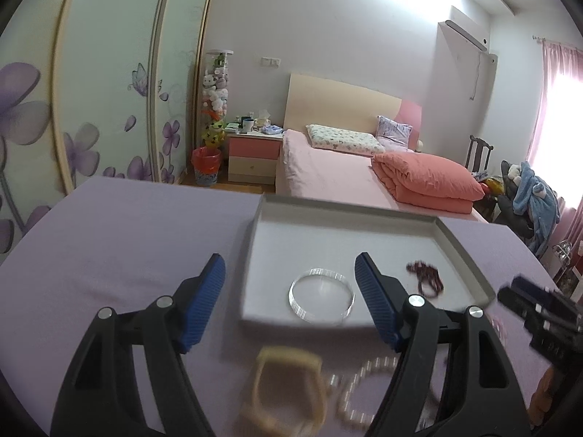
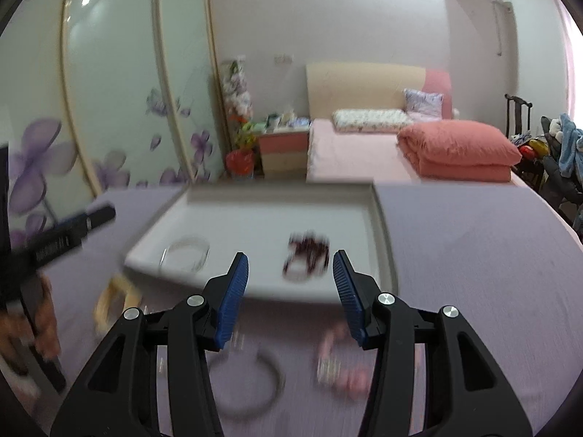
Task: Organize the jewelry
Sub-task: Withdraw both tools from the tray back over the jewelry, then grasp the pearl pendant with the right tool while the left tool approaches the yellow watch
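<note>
Both claws stand open and empty: left claw (image 1: 288, 291), right claw (image 2: 289, 284). Near the worktop's front edge lie a yellow bracelet (image 1: 288, 389) and bead bracelet (image 1: 364, 386); farther back, the tray (image 1: 459, 240) holds two pieces. Beads may slip from the pads.

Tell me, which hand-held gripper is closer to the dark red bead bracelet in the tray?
Right. The right hand-held gripper points straight at the dark red bead bracelet, just short of it. The left hand-held gripper sits off to its left, lined up with the clear round bangle instead.
</note>
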Demonstrator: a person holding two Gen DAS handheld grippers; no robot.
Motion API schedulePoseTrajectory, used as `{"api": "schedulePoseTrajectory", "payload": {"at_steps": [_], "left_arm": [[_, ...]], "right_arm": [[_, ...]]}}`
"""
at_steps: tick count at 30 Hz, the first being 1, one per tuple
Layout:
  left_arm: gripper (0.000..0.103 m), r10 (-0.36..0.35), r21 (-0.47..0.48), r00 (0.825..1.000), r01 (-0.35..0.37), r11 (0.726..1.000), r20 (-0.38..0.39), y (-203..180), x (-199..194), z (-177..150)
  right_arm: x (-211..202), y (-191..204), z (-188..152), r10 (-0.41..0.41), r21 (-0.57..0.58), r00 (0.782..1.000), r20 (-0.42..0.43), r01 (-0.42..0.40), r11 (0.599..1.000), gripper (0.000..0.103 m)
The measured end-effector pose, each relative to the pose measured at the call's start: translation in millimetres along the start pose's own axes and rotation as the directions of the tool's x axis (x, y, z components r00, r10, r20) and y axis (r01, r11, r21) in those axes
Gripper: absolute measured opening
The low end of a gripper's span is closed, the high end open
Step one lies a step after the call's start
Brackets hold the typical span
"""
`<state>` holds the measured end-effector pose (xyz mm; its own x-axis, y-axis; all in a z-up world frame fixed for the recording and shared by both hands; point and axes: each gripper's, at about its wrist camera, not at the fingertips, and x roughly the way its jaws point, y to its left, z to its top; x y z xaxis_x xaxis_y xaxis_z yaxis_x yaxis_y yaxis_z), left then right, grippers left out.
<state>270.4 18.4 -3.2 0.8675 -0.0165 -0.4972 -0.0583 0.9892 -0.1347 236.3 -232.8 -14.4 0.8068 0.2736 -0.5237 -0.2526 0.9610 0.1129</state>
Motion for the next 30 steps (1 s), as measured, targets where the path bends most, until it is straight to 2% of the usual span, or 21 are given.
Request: {"api": "schedulePoseTrajectory", "payload": {"at_steps": [10,18,25,30], "left_arm": [[0.076,0.036,-0.013,0.999,-0.036,0.999,-0.027,18.1,-59.9,-57.4],[0.076,0.042,-0.026,0.998,-0.043,0.999,-0.044,19.7,-79.7,-77.9],[0.076,0.048,-0.032,0.998,-0.049,0.998,-0.046,20.2,-76.9,-72.2],[0.076,0.049,-0.018,0.997,-0.050,0.999,-0.065,17.1,-69.7,-69.4]], "right_arm": [[-40.7,26.8,-71.6,0.053,0.003,0.986,-0.158,-0.053,0.999,0.050],[-44.2,52.9,-95.8,0.088,0.006,0.970,-0.225,-0.089,0.996,0.049],[-29.7,69.9,-94.4,0.066,-0.025,0.956,-0.286,-0.077,0.997,0.034],[-28.0,73.0,-95.2,0.053,-0.046,0.954,-0.294,-0.069,0.997,0.025]]}}
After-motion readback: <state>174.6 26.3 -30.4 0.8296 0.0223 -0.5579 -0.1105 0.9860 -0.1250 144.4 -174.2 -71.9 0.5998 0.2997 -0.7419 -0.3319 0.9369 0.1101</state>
